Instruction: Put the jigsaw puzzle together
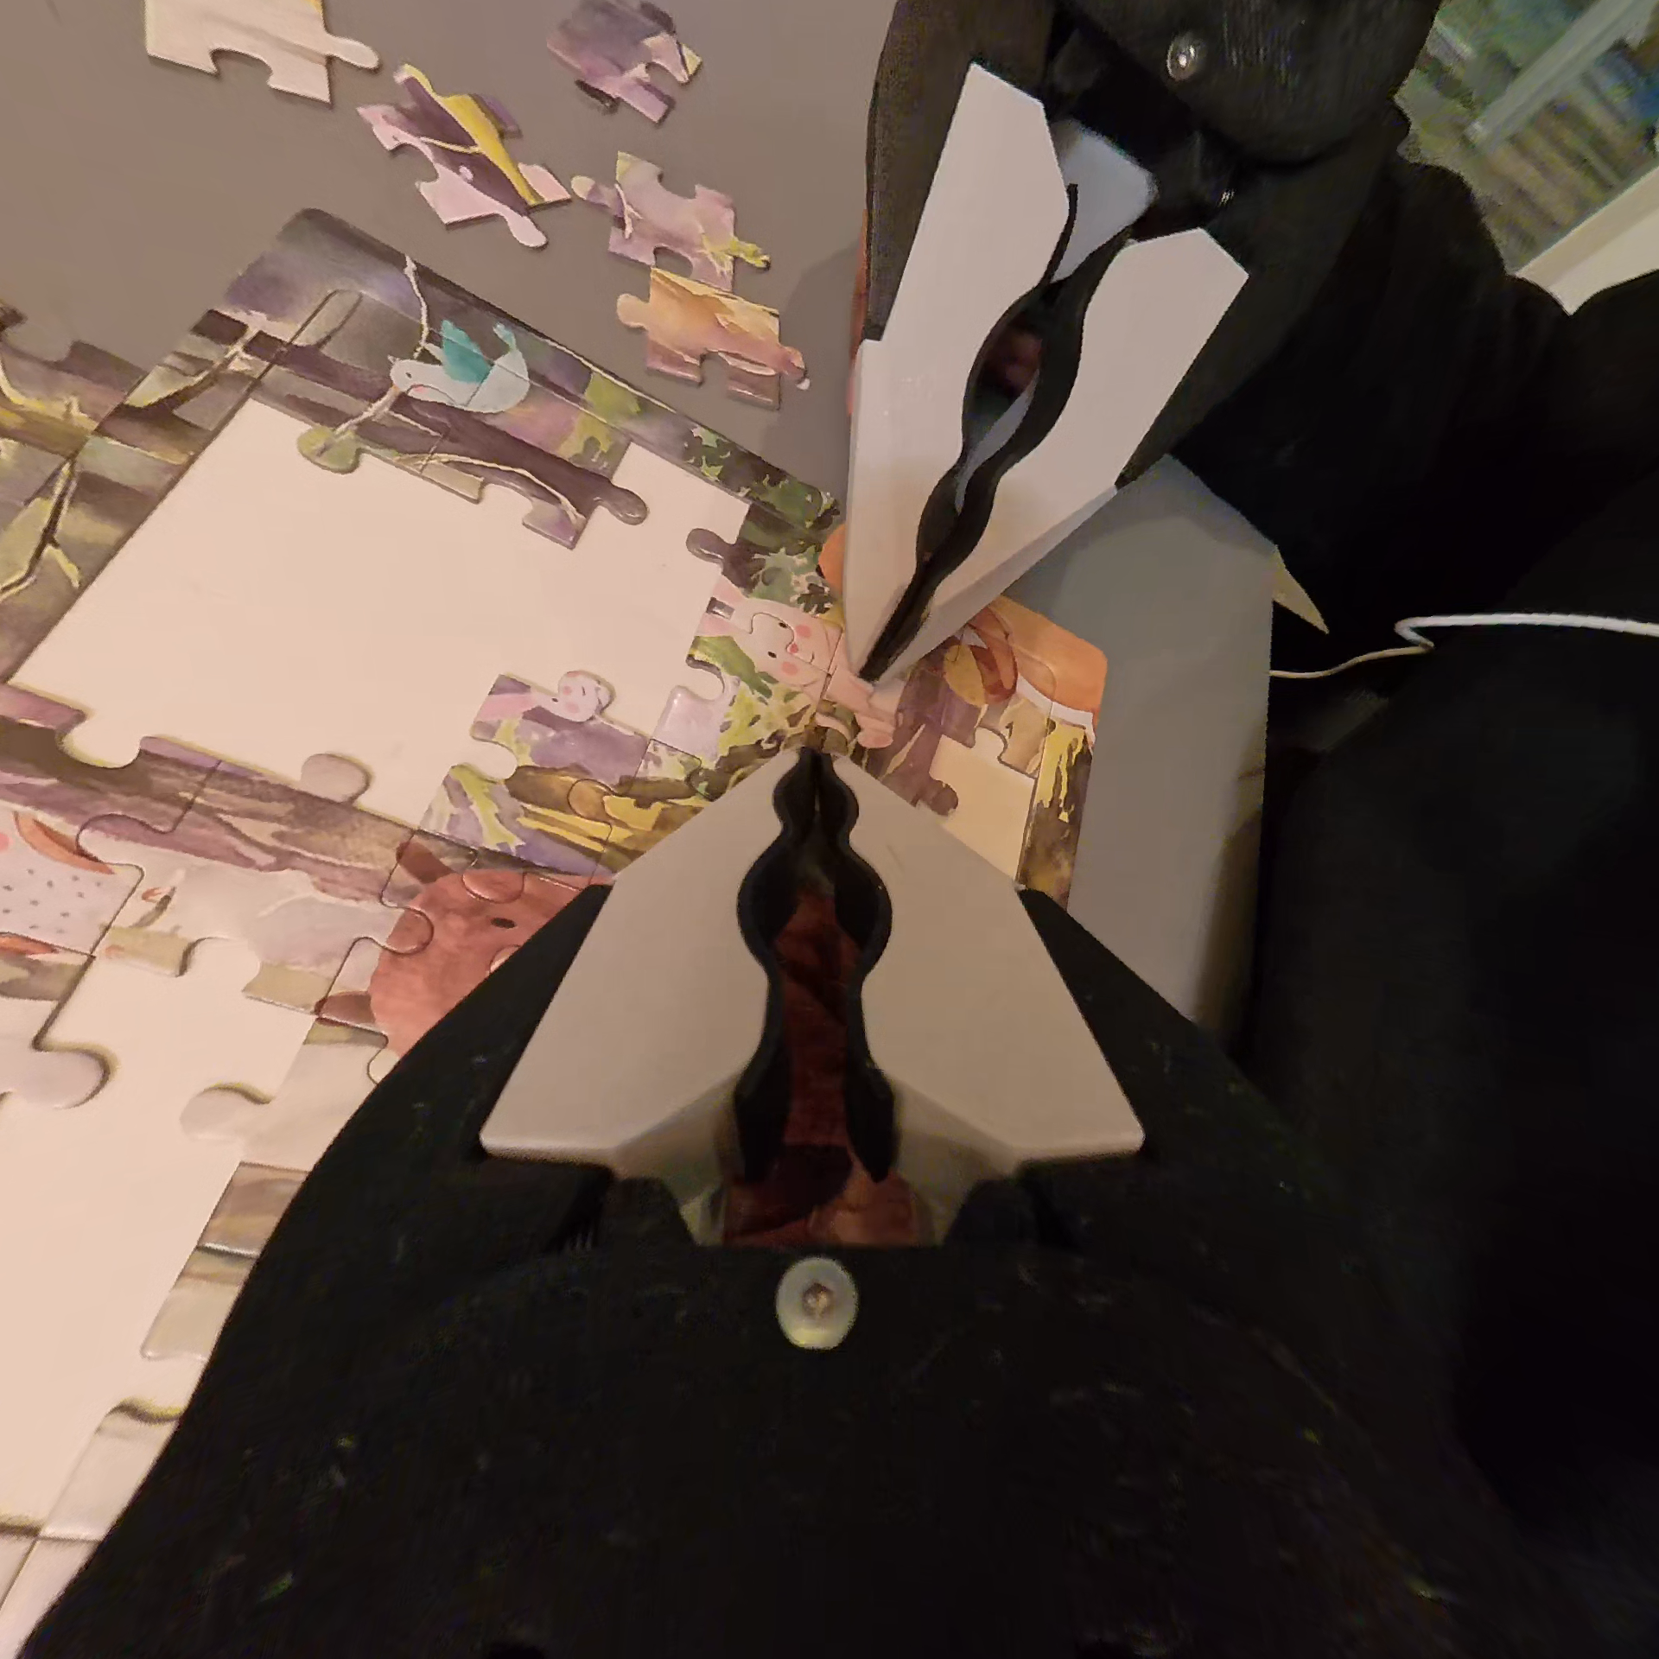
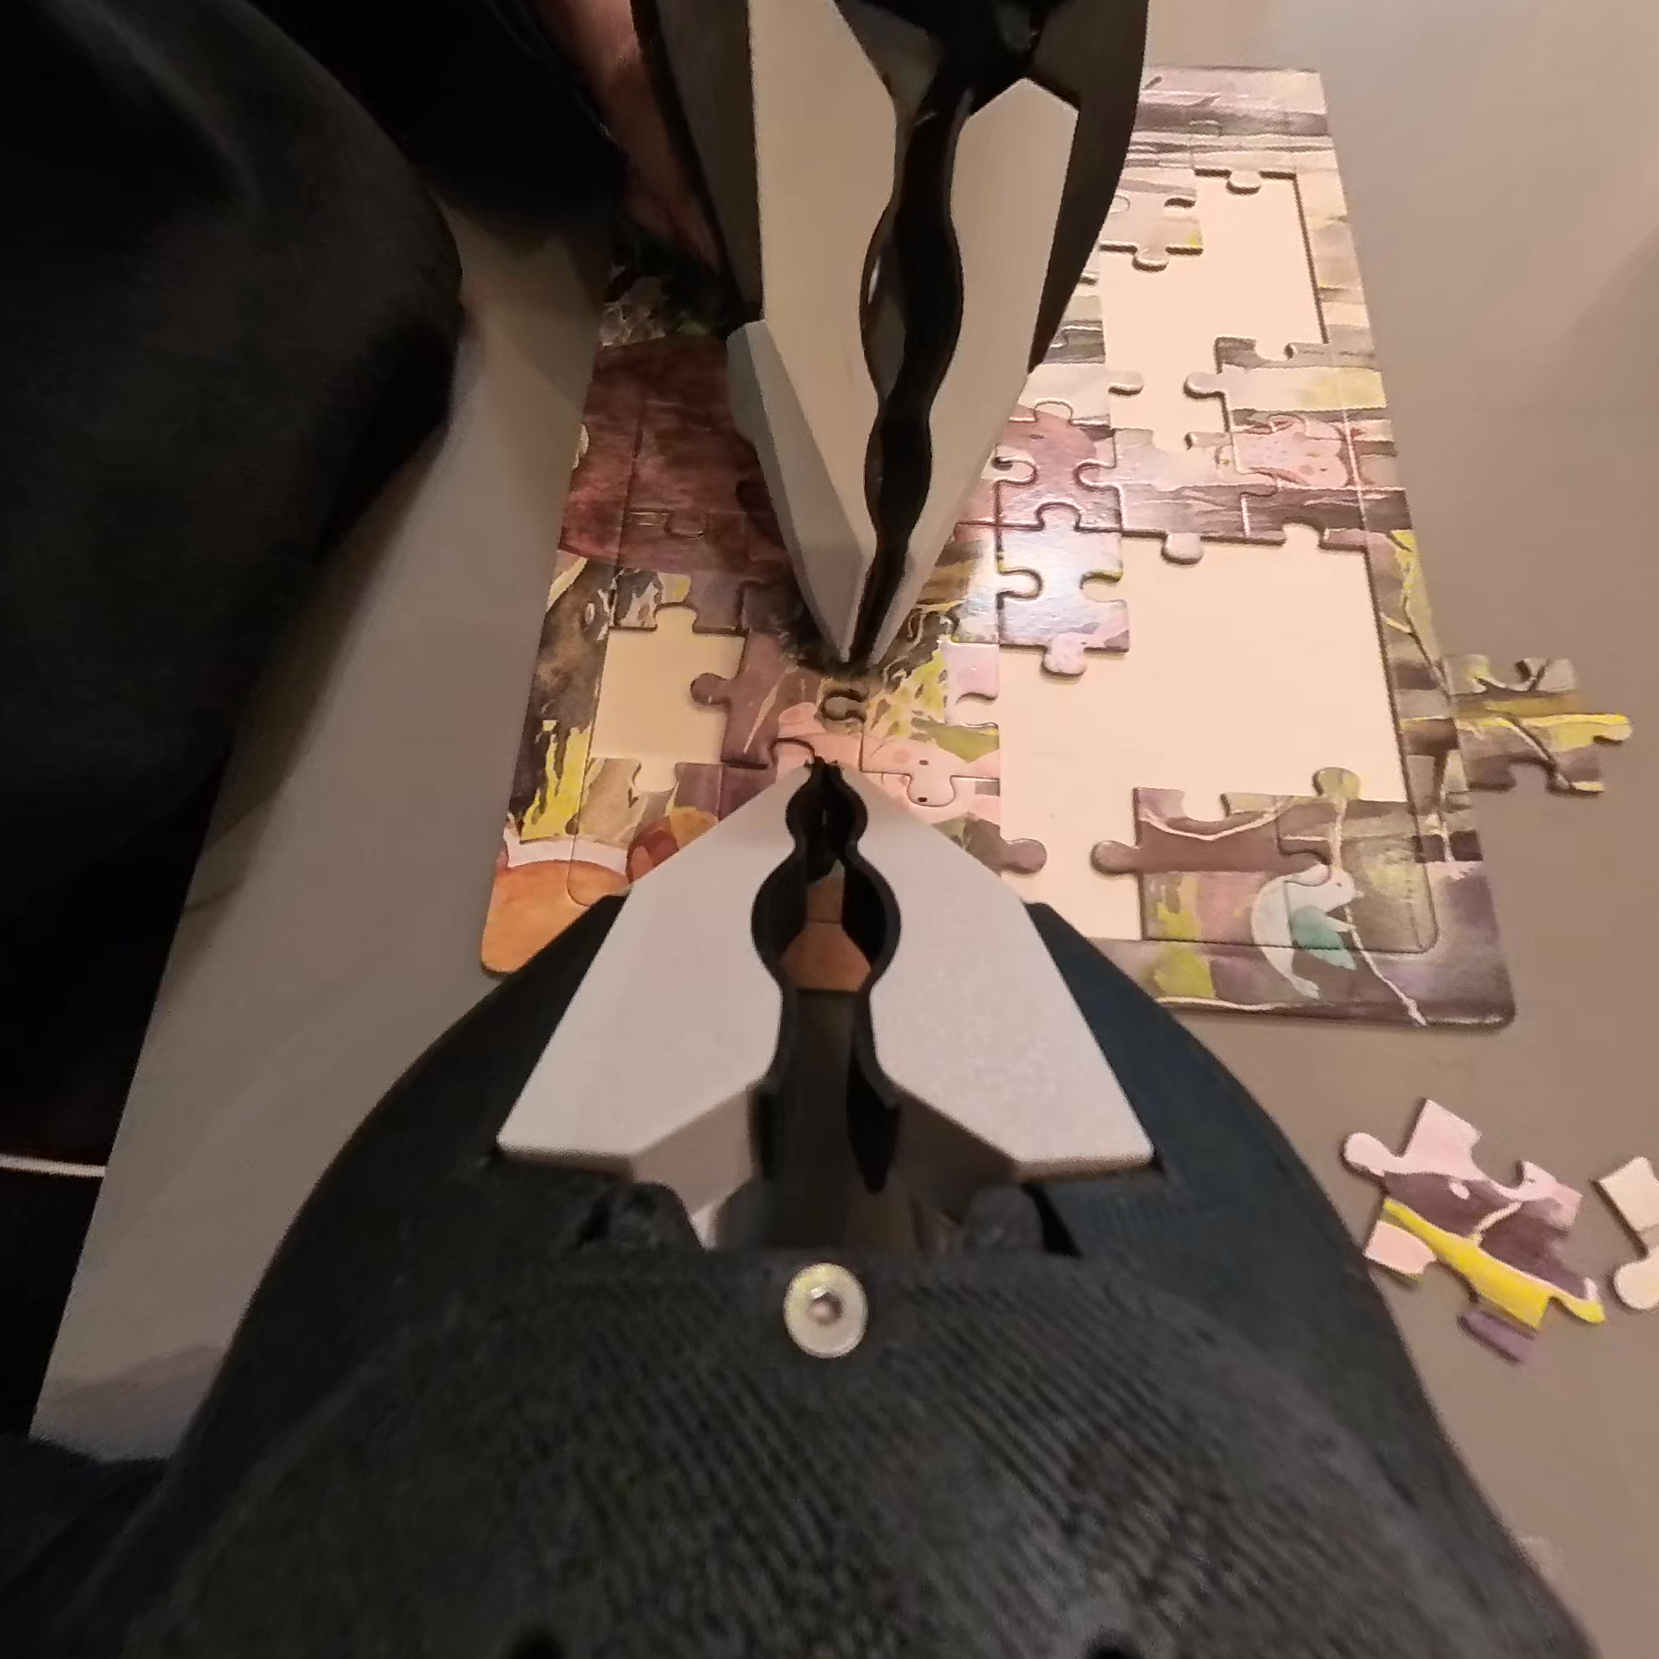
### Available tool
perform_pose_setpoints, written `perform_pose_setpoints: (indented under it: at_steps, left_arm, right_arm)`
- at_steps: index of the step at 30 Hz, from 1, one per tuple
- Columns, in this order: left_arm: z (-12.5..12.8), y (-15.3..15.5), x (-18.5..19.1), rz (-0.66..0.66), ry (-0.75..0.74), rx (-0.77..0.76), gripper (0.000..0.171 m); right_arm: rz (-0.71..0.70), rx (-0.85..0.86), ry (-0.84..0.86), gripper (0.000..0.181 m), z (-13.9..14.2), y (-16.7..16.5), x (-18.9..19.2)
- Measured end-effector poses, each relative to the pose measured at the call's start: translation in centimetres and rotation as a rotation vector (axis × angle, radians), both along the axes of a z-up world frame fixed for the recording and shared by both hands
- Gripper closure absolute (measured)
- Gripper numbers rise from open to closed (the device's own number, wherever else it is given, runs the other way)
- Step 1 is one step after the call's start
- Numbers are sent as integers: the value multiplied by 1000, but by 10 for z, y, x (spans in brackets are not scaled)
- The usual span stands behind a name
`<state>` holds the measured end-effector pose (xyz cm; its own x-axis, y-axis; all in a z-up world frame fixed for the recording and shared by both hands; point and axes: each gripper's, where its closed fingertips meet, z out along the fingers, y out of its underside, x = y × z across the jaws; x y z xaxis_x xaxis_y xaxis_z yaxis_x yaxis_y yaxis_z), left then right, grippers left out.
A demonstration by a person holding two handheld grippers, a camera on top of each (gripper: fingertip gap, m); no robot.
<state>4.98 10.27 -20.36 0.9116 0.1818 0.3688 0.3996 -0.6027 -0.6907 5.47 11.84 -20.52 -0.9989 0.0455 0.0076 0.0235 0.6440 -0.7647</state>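
The partly built jigsaw puzzle lies flat on a grey table, with assembled picture pieces around bare white backing (image 1: pixel 377 583), (image 2: pixel 1194 673). My left gripper (image 1: pixel 812 759) is shut and empty, its tips down on the joined pieces near a pink rabbit piece (image 1: pixel 781 642). My right gripper (image 1: pixel 875 673) comes in from above in the left wrist view, also shut and empty, tips touching the same patch. In the right wrist view my right gripper (image 2: pixel 821 768) meets the left gripper (image 2: pixel 853 660) tip to tip over the pink pieces (image 2: pixel 934 763).
Several loose pieces lie on the table beyond the puzzle (image 1: pixel 467 144), (image 1: pixel 682 224), (image 1: pixel 718 337). Two more lie at the right (image 2: pixel 1481 1230), (image 2: pixel 1638 1230), and one sits against the puzzle's edge (image 2: pixel 1535 727). A person's dark clothing (image 1: pixel 1481 898) and a white cable (image 1: pixel 1526 619) border the table edge. Both grippers' tips are close together, under 4 cm apart.
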Motion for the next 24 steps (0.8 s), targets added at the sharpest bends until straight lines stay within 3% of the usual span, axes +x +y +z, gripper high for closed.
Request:
perform_pose_setpoints:
  at_steps: [9,24]
  left_arm:
    - [6,-1,-1,6,-39,50,171]
    - [0,0,2,-12,-13,3,171]
  right_arm:
    - [-24,1,25,181,0,-2,-6]
    - [15,-66,-10,181,10,-10,2]
